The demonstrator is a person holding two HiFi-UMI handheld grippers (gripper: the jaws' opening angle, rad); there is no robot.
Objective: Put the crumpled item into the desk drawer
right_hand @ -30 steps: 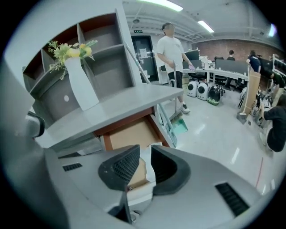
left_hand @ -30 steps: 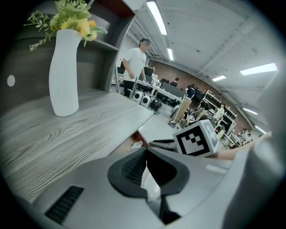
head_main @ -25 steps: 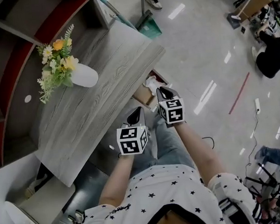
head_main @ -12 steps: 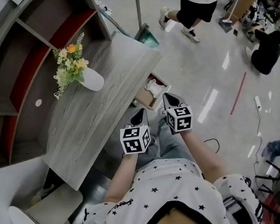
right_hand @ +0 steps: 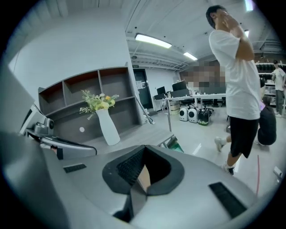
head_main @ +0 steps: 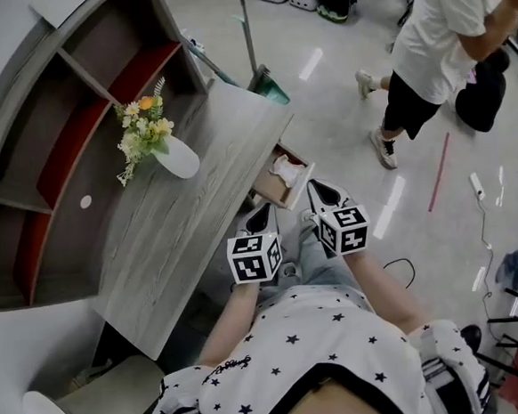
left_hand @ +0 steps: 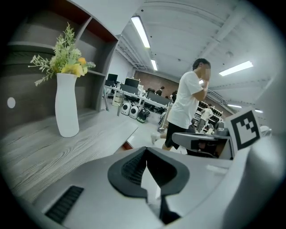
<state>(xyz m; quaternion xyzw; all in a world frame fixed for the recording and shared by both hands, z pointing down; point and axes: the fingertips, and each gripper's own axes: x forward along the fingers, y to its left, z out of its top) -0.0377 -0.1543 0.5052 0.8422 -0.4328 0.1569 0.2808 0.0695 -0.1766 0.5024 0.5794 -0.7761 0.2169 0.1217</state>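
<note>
Hovering off the table's (head_main: 189, 225) front edge, the left tongs (head_main: 260, 216) and right tongs (head_main: 323, 192) are both pinched fully together, with nothing between them. The white crumpled item (head_main: 286, 167) lies inside the open drawer (head_main: 271, 193), just ahead of the right tongs and clear of both. A vase (head_main: 176, 157) stands on the table.

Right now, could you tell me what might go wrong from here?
The drawer stands open toward the walkway with the crumpled item inside; the passer-by could bump it.
The left gripper and right gripper, fingers shut, hover by the desk edge; pushing the drawer in could go askew.
</note>
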